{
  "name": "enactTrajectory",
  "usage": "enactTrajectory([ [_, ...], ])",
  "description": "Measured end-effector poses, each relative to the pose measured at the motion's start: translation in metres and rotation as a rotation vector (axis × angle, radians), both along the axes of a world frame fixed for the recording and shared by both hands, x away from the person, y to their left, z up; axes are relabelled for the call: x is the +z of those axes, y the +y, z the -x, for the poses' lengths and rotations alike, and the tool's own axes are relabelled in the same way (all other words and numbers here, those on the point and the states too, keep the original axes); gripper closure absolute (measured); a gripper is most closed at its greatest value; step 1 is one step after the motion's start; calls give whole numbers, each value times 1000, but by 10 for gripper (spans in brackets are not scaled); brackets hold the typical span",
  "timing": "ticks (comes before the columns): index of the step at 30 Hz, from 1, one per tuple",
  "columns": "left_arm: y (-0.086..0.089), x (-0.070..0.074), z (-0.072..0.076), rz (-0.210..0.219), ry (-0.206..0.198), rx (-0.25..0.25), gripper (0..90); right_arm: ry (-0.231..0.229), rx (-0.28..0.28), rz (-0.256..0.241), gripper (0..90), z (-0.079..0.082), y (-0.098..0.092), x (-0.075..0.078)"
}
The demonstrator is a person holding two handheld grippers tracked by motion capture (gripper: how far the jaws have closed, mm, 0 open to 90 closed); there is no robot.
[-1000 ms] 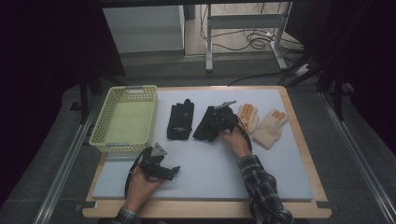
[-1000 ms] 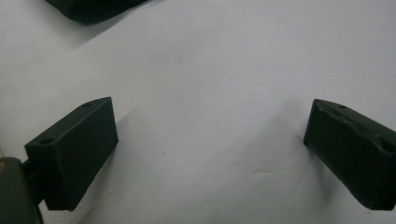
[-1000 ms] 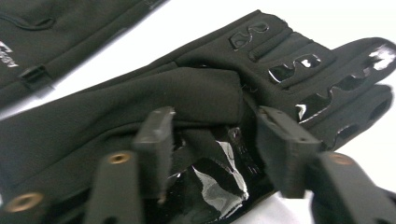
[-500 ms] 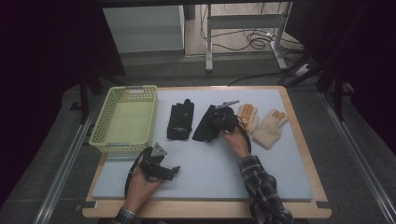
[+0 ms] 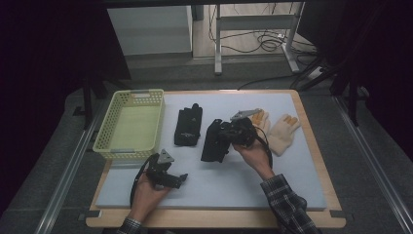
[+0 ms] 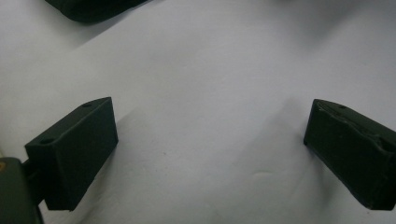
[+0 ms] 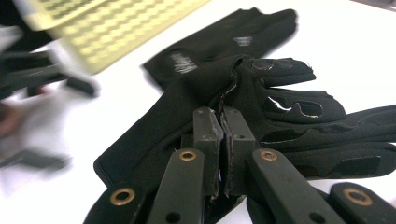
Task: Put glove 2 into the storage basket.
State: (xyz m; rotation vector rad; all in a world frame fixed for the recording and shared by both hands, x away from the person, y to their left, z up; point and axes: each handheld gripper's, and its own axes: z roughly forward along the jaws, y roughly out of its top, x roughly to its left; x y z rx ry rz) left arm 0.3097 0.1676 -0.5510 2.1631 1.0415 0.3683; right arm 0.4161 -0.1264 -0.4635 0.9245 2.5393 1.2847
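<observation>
Two black gloves, two tan gloves, one basket.

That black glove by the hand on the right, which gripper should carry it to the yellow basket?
The right gripper. Its jaws are already pinched shut on the black glove. The left gripper sits open on the bare mat, holding nothing, though it is nearer the yellow basket.

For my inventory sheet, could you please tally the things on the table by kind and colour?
Black gloves: 2, one lying flat, one pinched in the right tool
Cream gloves with orange fingertips: 2, and, the second partly hidden behind the right tool
Yellow baskets: 1
Total: 5
</observation>
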Motion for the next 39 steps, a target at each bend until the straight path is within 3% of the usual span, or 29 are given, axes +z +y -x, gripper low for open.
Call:
enactTrajectory([
  [2, 0, 0, 0, 1, -1, 2, 29, 1, 56, 8, 850, 24, 2, 4],
  [4, 0, 0, 0, 1, -2, 1, 30, 6, 70, 12, 850, 32, 3, 4],
  [5, 0, 0, 0, 0, -1, 0, 30, 16, 99, 25, 849, 45, 3, -1],
  [10, 0, 0, 0, 2, 1, 2, 30, 5, 131, 86, 829, 63, 3, -20],
  [12, 0, 0, 0, 2, 1, 2, 30, -25, 133, 147, 713, 68, 3, -32],
  [14, 0, 0, 0, 2, 0, 2, 30, -50, 117, 177, 592, 69, 1, -41],
  [16, 0, 0, 0, 1, 1, 0, 30, -46, 97, 147, 501, 68, -4, -42],
  [19, 0, 0, 0, -1, 2, -1, 30, -42, 64, 77, 447, 59, -11, -30],
  [23, 0, 0, 0, -2, 0, -2, 30, -45, 53, 65, 430, 47, -5, -26],
  [32, 0, 0, 0, -1, 2, -1, 30, -25, 10, 60, 419, 11, 26, -27],
  [33, 0, 0, 0, -4, 2, -2, 30, -27, 7, 68, 422, 2, 36, -27],
  [39, 0, 0, 0, -2, 1, -1, 30, -54, 29, 112, 494, -21, 58, -28],
])
